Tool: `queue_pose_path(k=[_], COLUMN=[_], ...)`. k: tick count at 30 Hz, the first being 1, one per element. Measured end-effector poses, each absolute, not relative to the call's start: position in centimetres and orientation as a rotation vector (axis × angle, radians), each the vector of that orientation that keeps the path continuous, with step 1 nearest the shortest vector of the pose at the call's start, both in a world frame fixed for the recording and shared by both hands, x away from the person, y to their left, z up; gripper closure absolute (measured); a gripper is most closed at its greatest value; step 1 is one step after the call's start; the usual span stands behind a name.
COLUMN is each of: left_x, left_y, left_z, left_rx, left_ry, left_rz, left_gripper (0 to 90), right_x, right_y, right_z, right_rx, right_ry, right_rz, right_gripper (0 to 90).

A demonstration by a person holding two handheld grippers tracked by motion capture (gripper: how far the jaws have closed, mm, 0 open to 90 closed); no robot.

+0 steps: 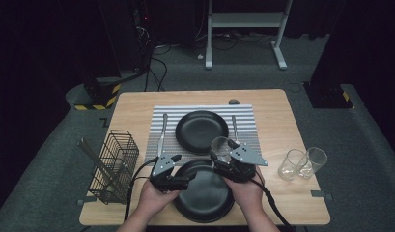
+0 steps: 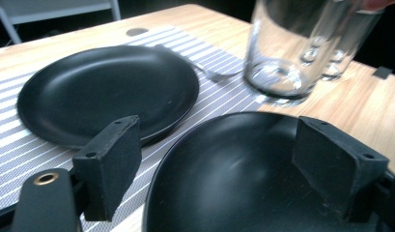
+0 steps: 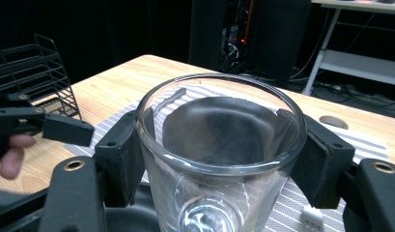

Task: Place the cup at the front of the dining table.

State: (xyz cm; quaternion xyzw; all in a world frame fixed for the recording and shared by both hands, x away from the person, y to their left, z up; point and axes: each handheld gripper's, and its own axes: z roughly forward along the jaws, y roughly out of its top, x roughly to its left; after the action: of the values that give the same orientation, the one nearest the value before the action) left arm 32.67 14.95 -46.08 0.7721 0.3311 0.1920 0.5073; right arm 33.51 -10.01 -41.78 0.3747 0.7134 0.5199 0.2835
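Right tool is pinching a clear glass; left tool is sitting spread and empty.

Right tool's two black pads are pressing the glass's opposite walls just under the rim, glass upright between them, above the near black plate and striped mat. Left tool's jaws are gaping wide, nothing between them, hovering over the near plate's left rim; whether a pad is touching the plate, can't tell. Far black plate is lying ahead of the left tool on the mat, fork just beyond the right tool, knife ahead of the left one. Two more glasses are standing well to the right tool's outer side on the worktop; wire basket is off to the left tool's outer side.
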Motion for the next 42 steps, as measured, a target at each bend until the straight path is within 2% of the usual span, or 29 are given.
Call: queue_pose_path(k=[20,42], left_x=[32.4,31.9], left_y=[14.6,14.7], left_z=[-46.3,-46.7], left_rx=[1.821,1.765], left_ry=[0.77,0.731], left_rz=[0.449,0.463], left_gripper=[15.8,26.4], right_x=[32.8,32.1], right_y=[-5.7,-3.3], right_z=[-41.7,-42.4], right_rx=[0.964,0.925], right_ry=[1.975,2.012], right_rz=[1.42,1.491], right_gripper=[29.0,29.0])
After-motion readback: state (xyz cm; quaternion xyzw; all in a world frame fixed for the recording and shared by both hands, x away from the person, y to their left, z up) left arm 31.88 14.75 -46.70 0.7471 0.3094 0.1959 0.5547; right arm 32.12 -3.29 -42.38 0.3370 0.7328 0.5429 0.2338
